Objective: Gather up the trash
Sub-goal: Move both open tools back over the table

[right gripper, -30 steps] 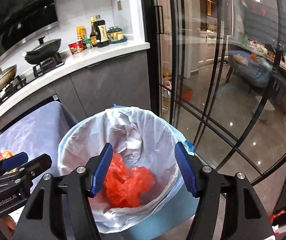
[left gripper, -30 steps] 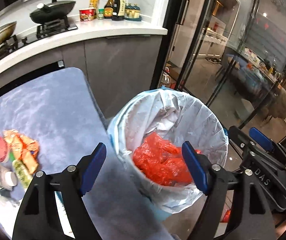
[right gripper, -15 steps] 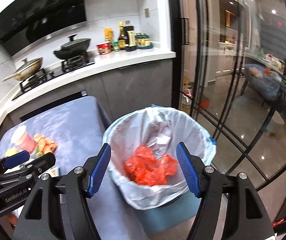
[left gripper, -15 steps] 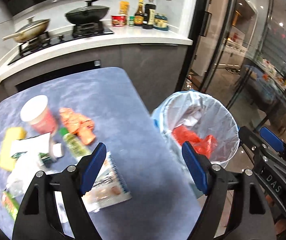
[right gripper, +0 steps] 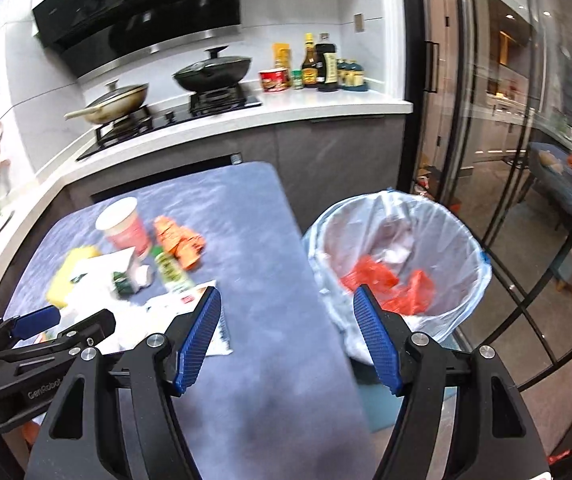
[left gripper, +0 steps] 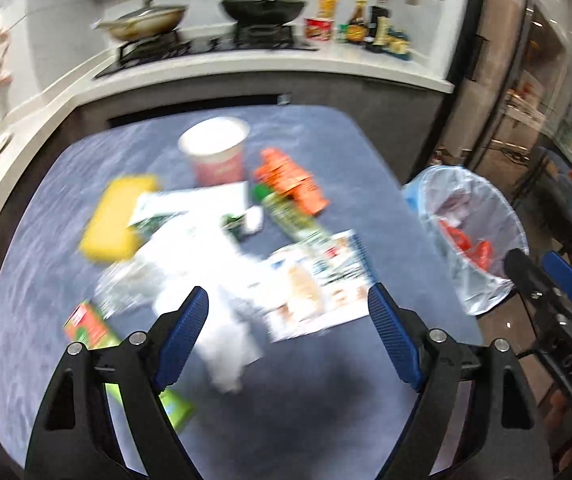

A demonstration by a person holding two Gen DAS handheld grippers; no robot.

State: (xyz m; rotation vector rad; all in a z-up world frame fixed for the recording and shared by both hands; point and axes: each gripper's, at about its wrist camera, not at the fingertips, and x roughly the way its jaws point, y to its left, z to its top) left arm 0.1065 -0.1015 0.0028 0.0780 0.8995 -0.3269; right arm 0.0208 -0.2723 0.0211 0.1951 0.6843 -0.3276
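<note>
Trash lies on the blue table (left gripper: 306, 140): a red noodle cup (left gripper: 215, 154), an orange wrapper (left gripper: 292, 184), a green bottle (left gripper: 292, 216), a yellow sponge (left gripper: 117, 216), white crumpled paper (left gripper: 205, 276), a printed flat packet (left gripper: 322, 288) and a green carton (left gripper: 89, 324). My left gripper (left gripper: 288, 336) is open and empty above the white paper and packet. My right gripper (right gripper: 288, 340) is open and empty over the table's right edge. The lined bin (right gripper: 462, 236) beside the table holds a red bag (right gripper: 390, 284).
A counter (right gripper: 326, 108) behind the table carries a stove with two pans (right gripper: 211, 72) and bottles (right gripper: 320, 66). Glass doors (right gripper: 526, 160) stand to the right of the bin. The left gripper shows in the right wrist view (right gripper: 37, 332).
Both grippers have swung left, away from the bin and over the table. The left one now faces the trash pile; the image is blurred by motion.
</note>
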